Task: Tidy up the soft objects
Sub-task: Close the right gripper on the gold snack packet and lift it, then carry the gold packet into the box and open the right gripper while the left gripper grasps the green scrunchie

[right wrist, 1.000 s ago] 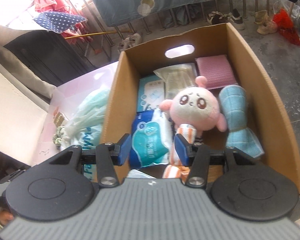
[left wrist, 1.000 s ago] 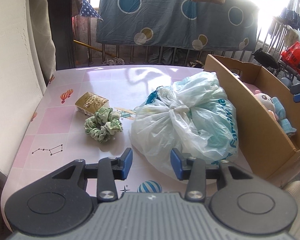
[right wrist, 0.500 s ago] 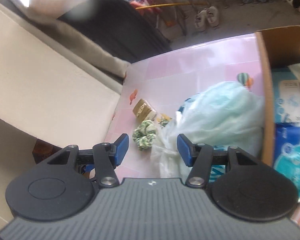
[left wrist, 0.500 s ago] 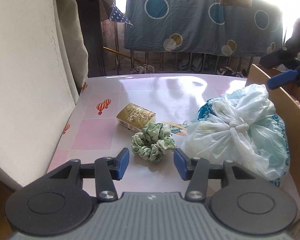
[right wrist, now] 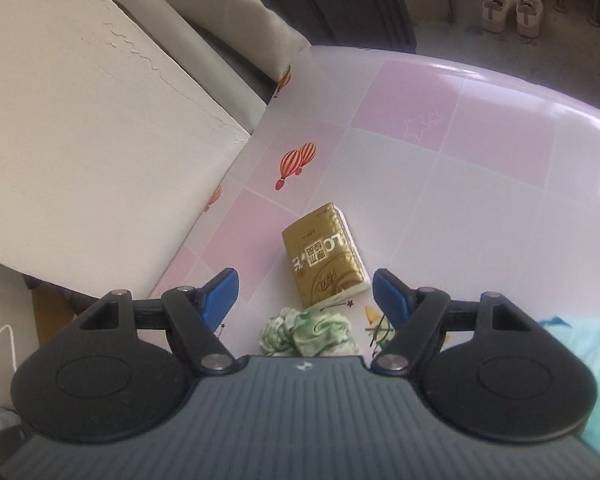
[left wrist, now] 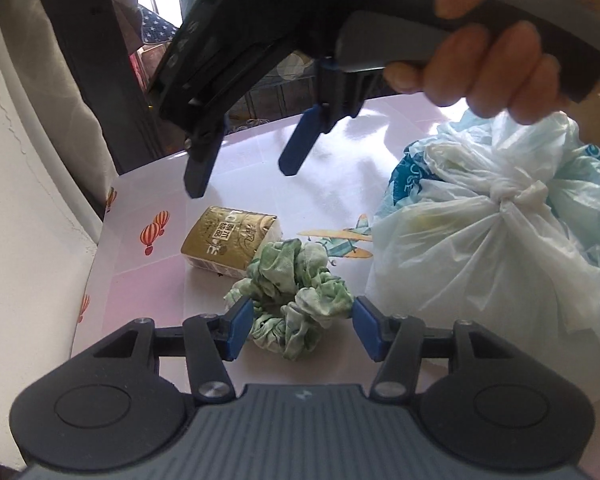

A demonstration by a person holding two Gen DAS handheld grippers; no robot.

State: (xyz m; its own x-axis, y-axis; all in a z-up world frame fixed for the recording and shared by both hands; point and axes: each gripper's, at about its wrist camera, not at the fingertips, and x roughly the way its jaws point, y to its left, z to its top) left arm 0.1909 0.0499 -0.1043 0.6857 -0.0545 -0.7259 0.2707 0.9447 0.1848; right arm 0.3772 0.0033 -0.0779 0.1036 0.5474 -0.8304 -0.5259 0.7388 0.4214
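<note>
Left hand-held gripper (left wrist: 300, 326) spread, straddling green scrunchie (left wrist: 296, 300) on pink surface (left wrist: 140, 288), seemingly lined up for a pinch. Right hand-held gripper (right wrist: 305, 296) spread, hovering above gold tissue pack (right wrist: 324, 256). Knotted plastic bag (left wrist: 492, 240) close by.

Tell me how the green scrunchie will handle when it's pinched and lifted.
The green scrunchie looks like ruffled, gathered fabric, so it will probably squash and flop. Likely light. The open left gripper straddles it, so closing should bunch it, not slip.

Bare pink tiled tabletop (right wrist: 480, 216) beyond gold tissue pack (right wrist: 326, 256); knotted white plastic bag (left wrist: 500, 240) crowding green fabric scrunchie (left wrist: 296, 292) rightward.
</note>
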